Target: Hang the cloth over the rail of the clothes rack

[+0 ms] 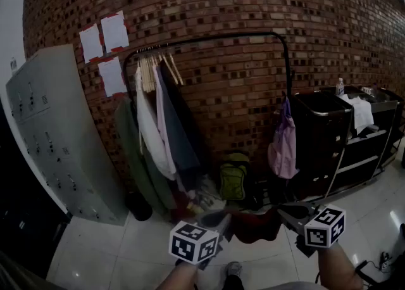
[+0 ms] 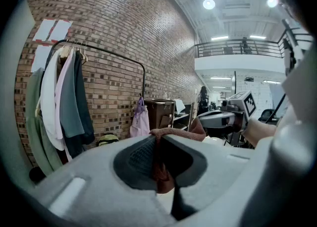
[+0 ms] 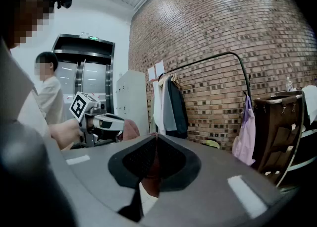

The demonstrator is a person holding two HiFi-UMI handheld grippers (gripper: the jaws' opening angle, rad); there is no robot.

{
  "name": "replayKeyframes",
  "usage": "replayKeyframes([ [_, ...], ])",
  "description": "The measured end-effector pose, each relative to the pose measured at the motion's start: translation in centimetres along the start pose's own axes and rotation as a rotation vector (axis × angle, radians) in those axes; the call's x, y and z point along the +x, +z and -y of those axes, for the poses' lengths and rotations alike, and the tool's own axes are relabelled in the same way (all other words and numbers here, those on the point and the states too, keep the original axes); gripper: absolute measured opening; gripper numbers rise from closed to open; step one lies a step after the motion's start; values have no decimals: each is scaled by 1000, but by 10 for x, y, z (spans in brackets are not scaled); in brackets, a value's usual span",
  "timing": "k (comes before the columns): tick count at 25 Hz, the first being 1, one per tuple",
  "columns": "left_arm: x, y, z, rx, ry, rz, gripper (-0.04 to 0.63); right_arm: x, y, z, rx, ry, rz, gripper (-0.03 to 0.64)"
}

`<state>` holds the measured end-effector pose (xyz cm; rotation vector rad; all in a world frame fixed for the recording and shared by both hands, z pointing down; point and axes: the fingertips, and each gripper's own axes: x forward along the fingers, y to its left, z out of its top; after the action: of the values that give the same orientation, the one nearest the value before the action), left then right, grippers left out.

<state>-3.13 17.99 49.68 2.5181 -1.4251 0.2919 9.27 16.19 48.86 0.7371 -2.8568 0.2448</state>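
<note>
Brick wall (image 1: 253,4) at the back, pale tiled floor (image 1: 126,244). Rack (image 1: 209,38) stands against the wall, with a black rail curving across its top. Clothes (image 1: 158,124) hang bunched on hangers at the rail's left end. A purple item (image 1: 283,143) hangs by the right post; bag or garment, can't tell. Grey lockers (image 1: 57,137) sit left of the rack, with three papers (image 1: 114,32) taped to the brick beside them. Green backpack (image 1: 233,180) is on the floor under the rail. Black cart (image 1: 323,137) is to the right, with white fabric (image 1: 362,113) draped on its top.

Cloth (image 1: 253,226): reddish-brown, low in the head view in front of the person. It is strung between the two grippers and sags a little in the middle. It is well below the rail and apart from the rack, touching neither.

Left gripper (image 2: 159,139): jaws closed down on the cloth. One edge is pinched between the pads and a fold spills over the top of the jaws. Nose slightly down, facing the rack.

Right gripper (image 3: 156,139): same. Jaws are clamped on the cloth's other end, with dark red fabric showing in the slit between the pads.

Each gripper view shows the other gripper off to one side. The right gripper view also catches a person (image 3: 49,99) standing by lift doors (image 3: 91,89), well away from the rack.
</note>
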Motion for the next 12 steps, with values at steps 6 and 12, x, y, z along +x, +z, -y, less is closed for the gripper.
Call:
replayKeyframes([
  [6, 63, 41, -89, -16, -27, -28, 20, 81, 40, 69, 22, -25, -23, 12],
  [12, 149, 95, -203, -18, -76, -57, 20, 181, 94, 168, 52, -99, -19, 12],
])
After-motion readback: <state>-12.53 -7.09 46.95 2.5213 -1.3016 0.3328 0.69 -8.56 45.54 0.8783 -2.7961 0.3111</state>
